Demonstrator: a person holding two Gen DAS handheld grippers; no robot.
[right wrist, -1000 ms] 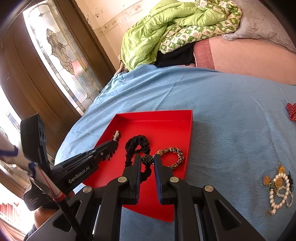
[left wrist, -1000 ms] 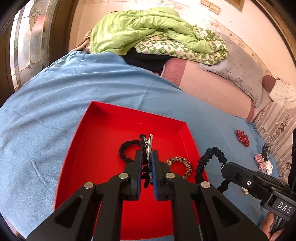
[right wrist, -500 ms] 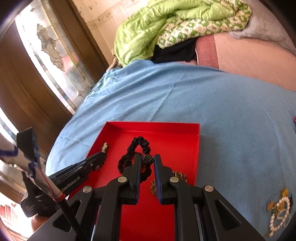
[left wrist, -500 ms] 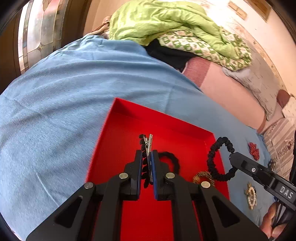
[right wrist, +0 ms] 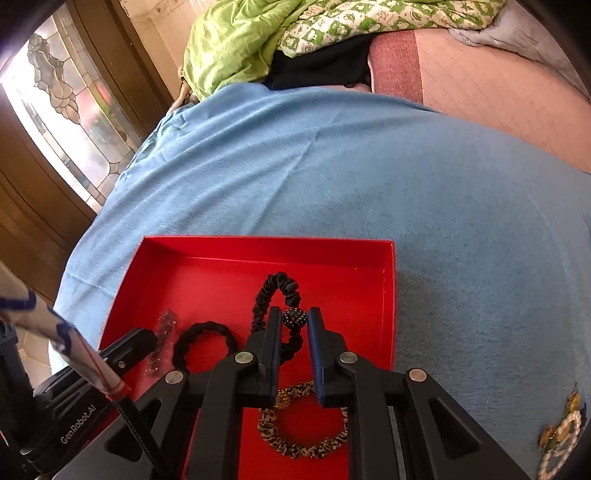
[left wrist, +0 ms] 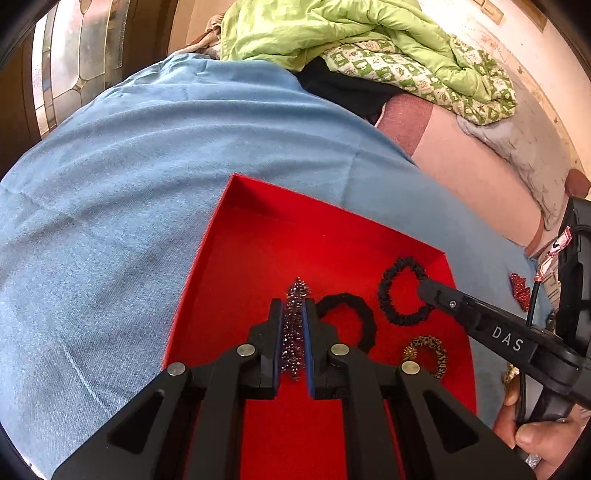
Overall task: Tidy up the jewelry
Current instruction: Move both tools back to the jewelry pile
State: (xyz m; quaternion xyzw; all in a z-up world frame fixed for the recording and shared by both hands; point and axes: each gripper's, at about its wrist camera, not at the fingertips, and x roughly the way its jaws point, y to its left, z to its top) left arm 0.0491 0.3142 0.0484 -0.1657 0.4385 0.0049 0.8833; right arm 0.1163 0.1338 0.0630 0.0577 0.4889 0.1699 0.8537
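The left gripper [left wrist: 293, 325] pinches a sparkly hair clip [left wrist: 294, 325] between narrow jaws, low over the red tray [left wrist: 258, 236]; the right gripper [right wrist: 294, 332] clamps a black scrunchie [right wrist: 280, 286] at its beaded ball, its loop hanging above the tray floor; a plain black hair tie [right wrist: 205, 341] and a leopard-print scrunchie [right wrist: 303, 439] lie inside the tray; the tray sits on a blue bedspread [right wrist: 369, 177]; a pile of pearl and gold jewelry [right wrist: 561, 435] rests on the bedspread, well apart from the tray.

The tray [right wrist: 388, 288] was red, the bed cover [right wrist: 369, 177] blue, two scrunchies [left wrist: 400, 295] black, another scrunchie [right wrist: 303, 446] leopard-spotted, and the quilt [left wrist: 332, 33] bright green with a checked lining.
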